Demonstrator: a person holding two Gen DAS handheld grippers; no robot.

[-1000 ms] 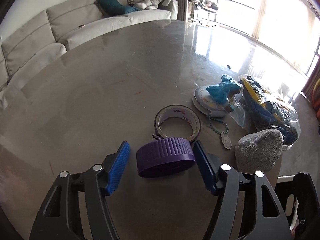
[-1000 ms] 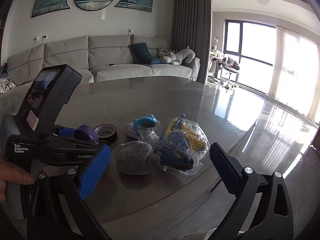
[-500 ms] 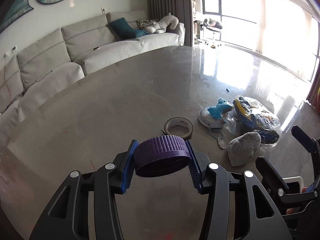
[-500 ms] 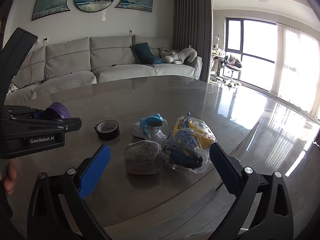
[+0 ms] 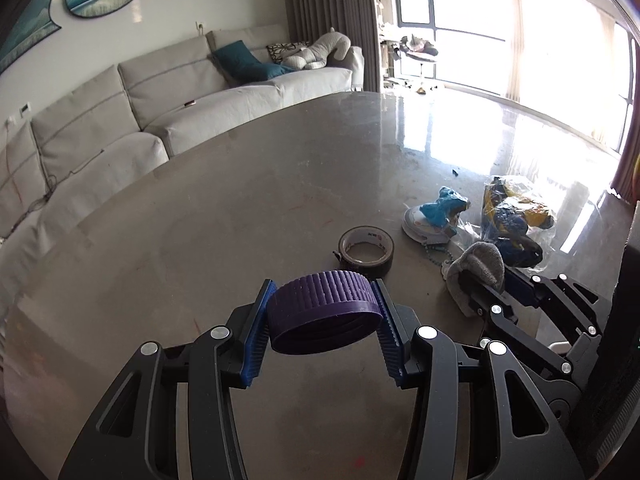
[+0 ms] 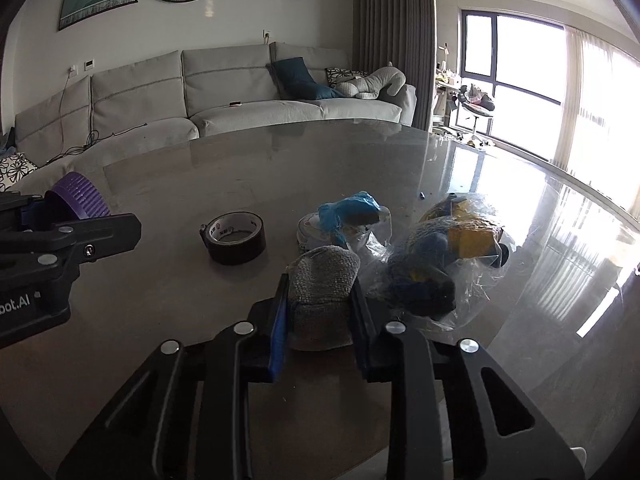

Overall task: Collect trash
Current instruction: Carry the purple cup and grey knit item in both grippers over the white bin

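My left gripper is shut on a ribbed purple cap and holds it above the round grey table; the cap also shows in the right wrist view. My right gripper is shut on a grey fabric bundle that rests on the table; the bundle also shows in the left wrist view. A black tape roll lies left of it. A blue wad on a white disc and a clear bag of blue and yellow items lie just beyond.
A grey sofa with cushions and a plush toy stands behind the table. Bright windows are at the right. The table's near edge runs close to my right gripper.
My left gripper closed on the purple cap and lifted it off the table. My right gripper moved forward and closed on the grey fabric bundle.
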